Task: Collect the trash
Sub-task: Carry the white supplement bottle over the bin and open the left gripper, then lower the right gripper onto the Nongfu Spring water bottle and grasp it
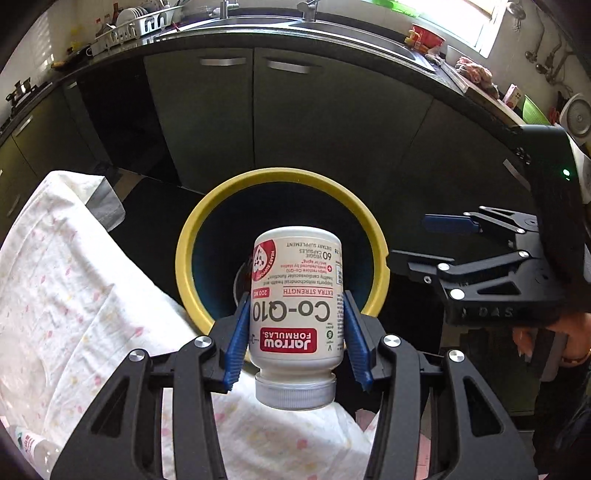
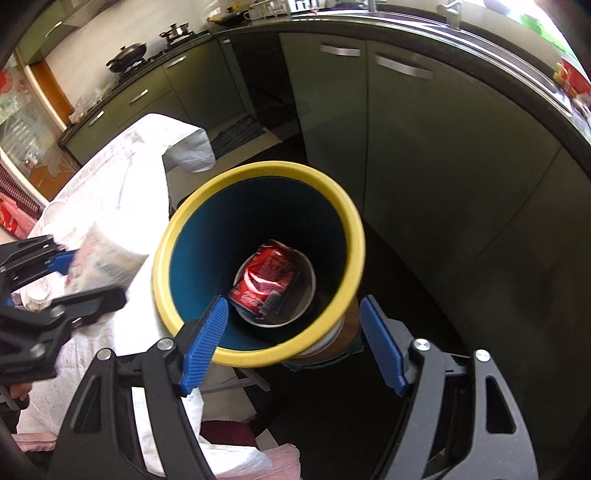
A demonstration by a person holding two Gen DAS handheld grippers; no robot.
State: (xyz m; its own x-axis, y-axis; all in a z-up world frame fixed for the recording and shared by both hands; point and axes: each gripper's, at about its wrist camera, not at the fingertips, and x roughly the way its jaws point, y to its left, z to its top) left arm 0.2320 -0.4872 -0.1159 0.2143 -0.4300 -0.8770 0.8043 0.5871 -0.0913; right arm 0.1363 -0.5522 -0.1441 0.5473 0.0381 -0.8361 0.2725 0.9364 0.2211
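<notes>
My left gripper [image 1: 295, 314] is shut on a white Co-Q10 supplement bottle [image 1: 296, 299], held upside down with its cap toward the camera, in front of the mouth of a yellow-rimmed blue trash bin [image 1: 192, 236]. My right gripper [image 2: 291, 325] is open and empty above the bin's rim [image 2: 354, 229]. A crushed red cola can [image 2: 264, 280] lies in a white bowl at the bin's bottom. In the right wrist view the left gripper [image 2: 79, 275] and the blurred bottle [image 2: 99, 251] show at the left. The right gripper [image 1: 417, 240] shows at the right of the left wrist view.
A table under a white floral cloth [image 1: 74, 295] sits left of the bin, with a clear plastic bottle [image 1: 29, 443] at its near edge. Dark green kitchen cabinets [image 1: 295, 129] and a sink counter [image 1: 332, 29] curve behind. The floor around the bin is dark.
</notes>
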